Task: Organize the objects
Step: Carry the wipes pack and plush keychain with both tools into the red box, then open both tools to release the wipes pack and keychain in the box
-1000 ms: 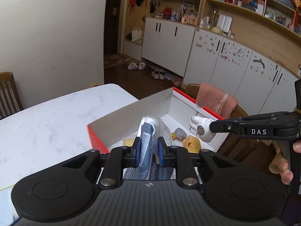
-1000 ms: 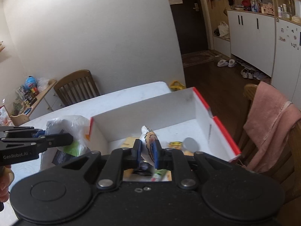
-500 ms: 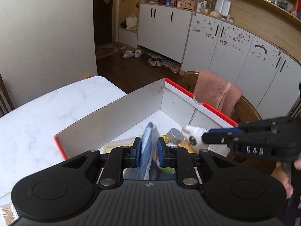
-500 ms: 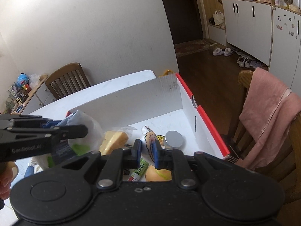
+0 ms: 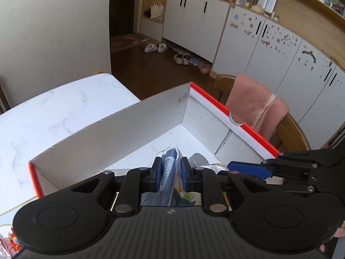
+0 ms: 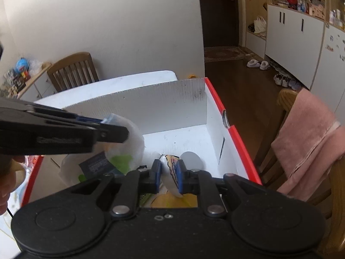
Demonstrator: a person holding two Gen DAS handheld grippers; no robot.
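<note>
A white cardboard box with red outer sides [image 5: 120,133] [image 6: 151,108] stands on the white marble table [image 5: 54,112]. My left gripper [image 5: 170,173] is shut on a clear plastic bag with a blue-and-green packet inside [image 5: 169,168], held over the box; the bag shows in the right wrist view [image 6: 129,146] beside the left gripper [image 6: 116,132]. My right gripper [image 6: 168,173] is shut on a small white toy with yellow and orange marks [image 6: 170,168], low inside the box. It reaches in from the right in the left wrist view [image 5: 248,169].
A grey round tin [image 5: 197,159] [image 6: 190,159] lies on the box floor. A wooden chair with a pink towel [image 5: 254,105] [image 6: 308,133] stands right of the box. Another wooden chair [image 6: 73,69] stands behind the table. Yellow items lie under my right gripper [image 6: 172,200].
Both grippers have moved forward and lower over the box with their loads. The bag now hangs inside the box next to the toy.
</note>
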